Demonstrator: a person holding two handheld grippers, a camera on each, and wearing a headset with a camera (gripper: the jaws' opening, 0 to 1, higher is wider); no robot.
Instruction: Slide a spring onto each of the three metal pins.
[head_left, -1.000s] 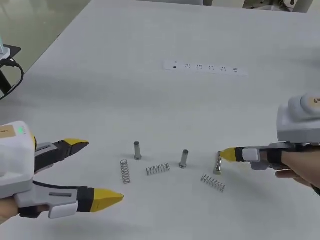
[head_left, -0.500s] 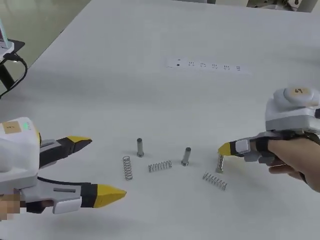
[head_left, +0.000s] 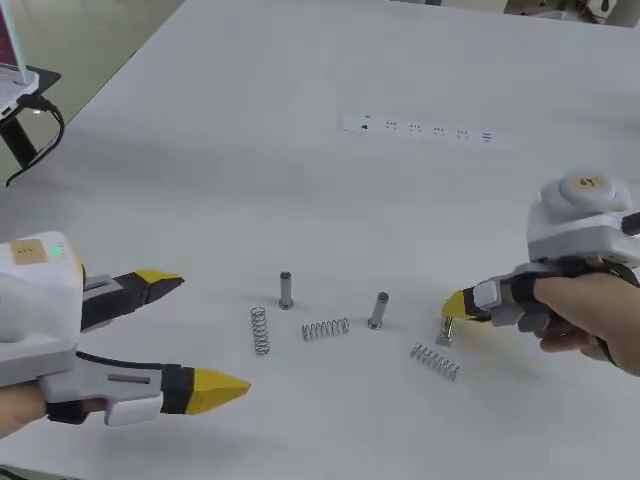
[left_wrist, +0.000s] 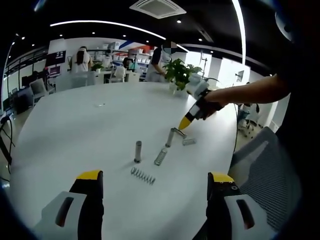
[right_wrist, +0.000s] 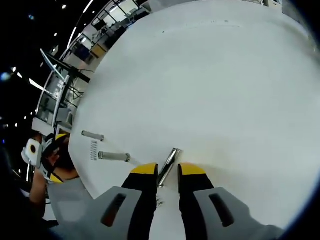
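While the left gripper (head_left: 190, 333) hung low over the near-left of the table (head_left: 300, 200), its jaws stood wide apart and held nothing. Right gripper (right_wrist: 168, 170) was at the right pin (head_left: 445, 330). Its jaws were drawn narrow with the pin between the yellow tips. One tip sat tight beside the pin, and a sliver of gap showed at the other. Could not tell whether they pinched it. That pin leaned, lower end at the table. Middle pin (head_left: 379, 310) and left pin (head_left: 286, 290) stood upright and bare, well apart. Three springs lay flat on the table, none on a pin. Left spring (head_left: 260, 330) lay near the left pin, on the near side. Middle spring (head_left: 325, 328) lay between the left and middle pins. Right spring (head_left: 435, 360) lay just beside the right pin's lower end. Power strip (head_left: 425, 130) lay far across the table.
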